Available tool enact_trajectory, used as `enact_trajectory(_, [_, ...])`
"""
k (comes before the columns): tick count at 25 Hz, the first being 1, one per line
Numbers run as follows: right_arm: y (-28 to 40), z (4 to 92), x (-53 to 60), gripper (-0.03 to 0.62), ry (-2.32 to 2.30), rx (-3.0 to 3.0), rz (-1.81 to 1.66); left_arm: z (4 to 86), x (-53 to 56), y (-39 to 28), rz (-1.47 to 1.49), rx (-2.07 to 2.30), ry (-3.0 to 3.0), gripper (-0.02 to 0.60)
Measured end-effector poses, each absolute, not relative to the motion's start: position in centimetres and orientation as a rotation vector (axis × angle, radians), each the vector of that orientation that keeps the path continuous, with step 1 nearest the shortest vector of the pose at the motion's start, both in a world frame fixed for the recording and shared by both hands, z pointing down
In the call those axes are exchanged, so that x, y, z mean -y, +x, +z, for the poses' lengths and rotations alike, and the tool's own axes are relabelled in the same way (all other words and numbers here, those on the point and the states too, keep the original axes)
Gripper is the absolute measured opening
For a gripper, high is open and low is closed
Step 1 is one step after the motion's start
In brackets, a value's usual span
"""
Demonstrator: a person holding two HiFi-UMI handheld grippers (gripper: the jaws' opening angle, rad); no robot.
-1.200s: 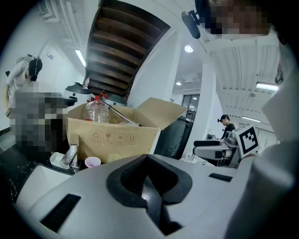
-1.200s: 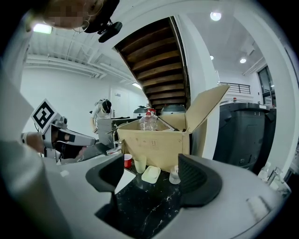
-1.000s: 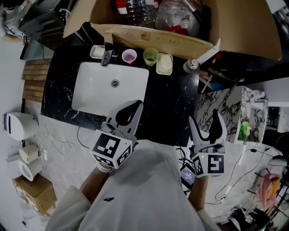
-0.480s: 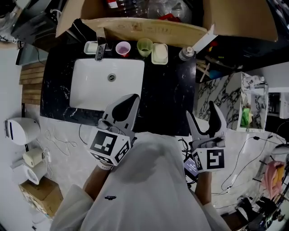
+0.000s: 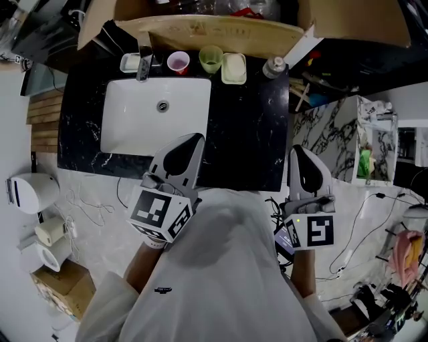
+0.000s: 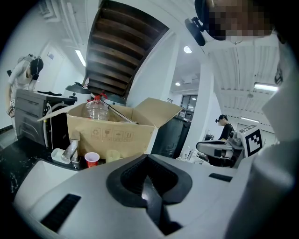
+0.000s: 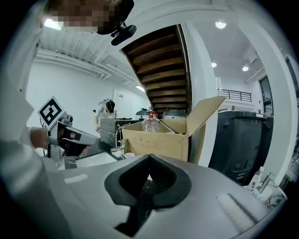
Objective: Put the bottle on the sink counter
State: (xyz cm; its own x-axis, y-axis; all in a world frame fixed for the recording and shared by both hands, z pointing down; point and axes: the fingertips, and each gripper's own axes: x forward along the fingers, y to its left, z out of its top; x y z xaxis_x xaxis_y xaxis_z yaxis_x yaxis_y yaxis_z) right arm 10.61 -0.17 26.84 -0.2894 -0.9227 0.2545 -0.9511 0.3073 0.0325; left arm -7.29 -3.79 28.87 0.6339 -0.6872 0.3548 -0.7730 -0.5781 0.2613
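Observation:
Clear plastic bottles [image 5: 249, 7] with red caps lie in an open cardboard box [image 5: 200, 32] behind the black marble sink counter [image 5: 247, 133]. One bottle [image 6: 96, 108] pokes above the box rim in the left gripper view, and the same bottle [image 7: 150, 122] shows in the right gripper view. A small grey-capped bottle [image 5: 273, 66] stands at the counter's back right. My left gripper [image 5: 196, 138] hovers over the counter's front edge, shut and empty. My right gripper [image 5: 298, 151] hangs off the counter's front right corner, its jaws closing together on nothing.
A white basin [image 5: 154, 117] with a faucet [image 5: 143, 63] fills the counter's left. A pink cup [image 5: 178, 62], a green cup [image 5: 210, 58] and two soap dishes line the back. A marble-patterned stand [image 5: 334, 143] is on the right; cables cross the floor.
The right gripper's jaws went from wide open to shut. The counter and box have slid upward in the head view. Both grippers stay at the counter's front edge.

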Motion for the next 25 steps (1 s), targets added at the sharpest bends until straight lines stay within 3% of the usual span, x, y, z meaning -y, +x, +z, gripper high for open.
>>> enact_trajectory(25, [9.2,26.7,-2.2,0.011,1.709,2.361,0.196,29.8,0.3,-8.0,0.323,1.121,2.453,0.008])
